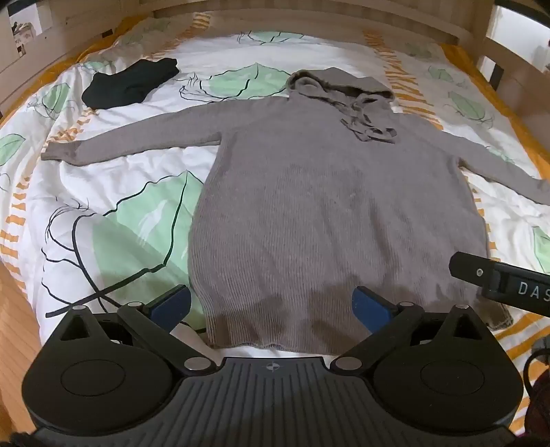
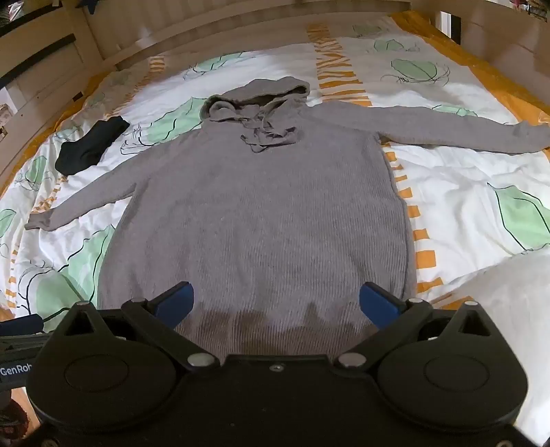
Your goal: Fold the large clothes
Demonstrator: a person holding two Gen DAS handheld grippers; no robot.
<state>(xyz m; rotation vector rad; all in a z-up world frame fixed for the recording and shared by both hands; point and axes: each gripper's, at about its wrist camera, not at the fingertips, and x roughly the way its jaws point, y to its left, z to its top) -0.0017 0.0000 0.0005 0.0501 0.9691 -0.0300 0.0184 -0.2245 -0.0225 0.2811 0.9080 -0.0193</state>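
A long grey knitted hoodie (image 1: 326,206) lies flat on the bed, front up, hood at the far end, both sleeves spread out sideways. The right wrist view shows the same hoodie (image 2: 261,213) from the hem end. My left gripper (image 1: 271,306) hovers above the hem's left part, jaws wide apart, nothing between its blue pads. Over the middle of the hem my right gripper (image 2: 275,304) is open too, and empty. Part of the right gripper's black body (image 1: 502,282) shows at the right edge of the left wrist view.
The bed cover (image 1: 103,213) is white with green leaf prints and orange stripes. A folded black garment (image 1: 130,84) lies at the far left near the sleeve. A wooden bed frame (image 1: 309,13) rings the mattress. A white pillow or blanket (image 2: 508,309) sits at the near right.
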